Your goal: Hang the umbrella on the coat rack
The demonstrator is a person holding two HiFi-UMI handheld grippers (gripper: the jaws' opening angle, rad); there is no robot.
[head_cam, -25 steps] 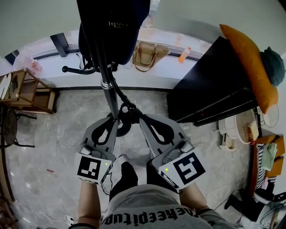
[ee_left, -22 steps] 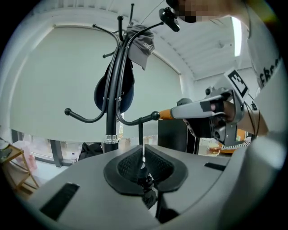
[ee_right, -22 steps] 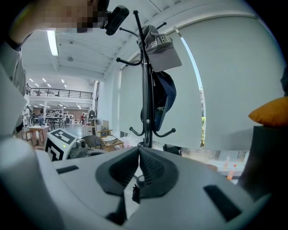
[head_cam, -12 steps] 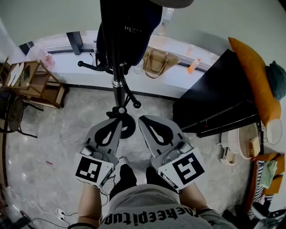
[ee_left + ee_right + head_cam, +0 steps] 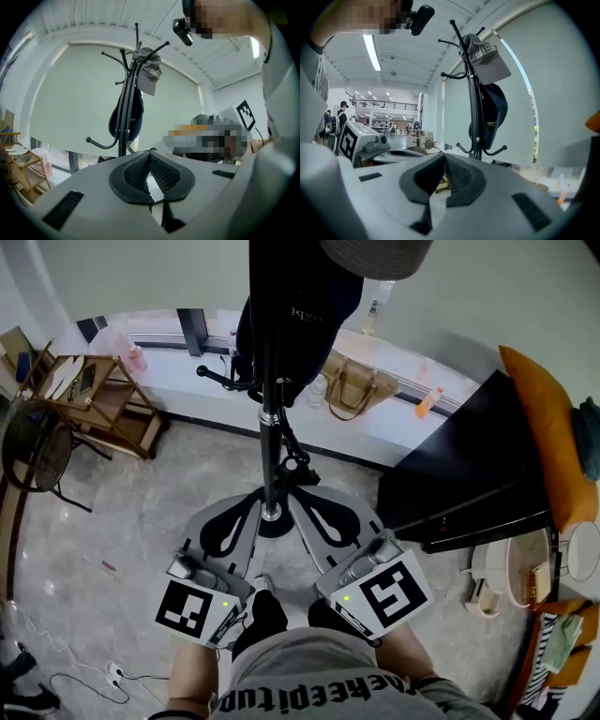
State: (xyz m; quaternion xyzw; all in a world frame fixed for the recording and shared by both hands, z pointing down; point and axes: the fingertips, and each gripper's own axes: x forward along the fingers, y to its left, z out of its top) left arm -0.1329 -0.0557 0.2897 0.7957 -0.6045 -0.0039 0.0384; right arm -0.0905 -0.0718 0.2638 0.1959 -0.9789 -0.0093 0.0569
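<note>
A black coat rack (image 5: 266, 418) stands straight ahead, its base (image 5: 272, 518) on the floor between my two gripper tips in the head view. A dark navy cap (image 5: 300, 306) hangs on it, with a grey cap (image 5: 375, 254) higher up. No umbrella shows in any view. My left gripper (image 5: 251, 502) is shut, its pads meeting with nothing between them (image 5: 150, 152). My right gripper (image 5: 298, 499) is also shut and empty (image 5: 443, 154). Both point level at the rack (image 5: 125, 103), whose curved hooks (image 5: 459, 75) show in the two gripper views.
A wooden stand (image 5: 94, 399) and a black chair (image 5: 37, 451) are at the left. On the window ledge sit a tan handbag (image 5: 356, 390) and an orange bottle (image 5: 429, 401). A black cabinet (image 5: 469, 484) with an orange cushion (image 5: 548, 427) stands at the right. Cables (image 5: 84, 676) lie on the floor.
In the head view the rack has shifted from upper left to centre, so its base now sits between the gripper tips. Both grippers stay shut and empty.
</note>
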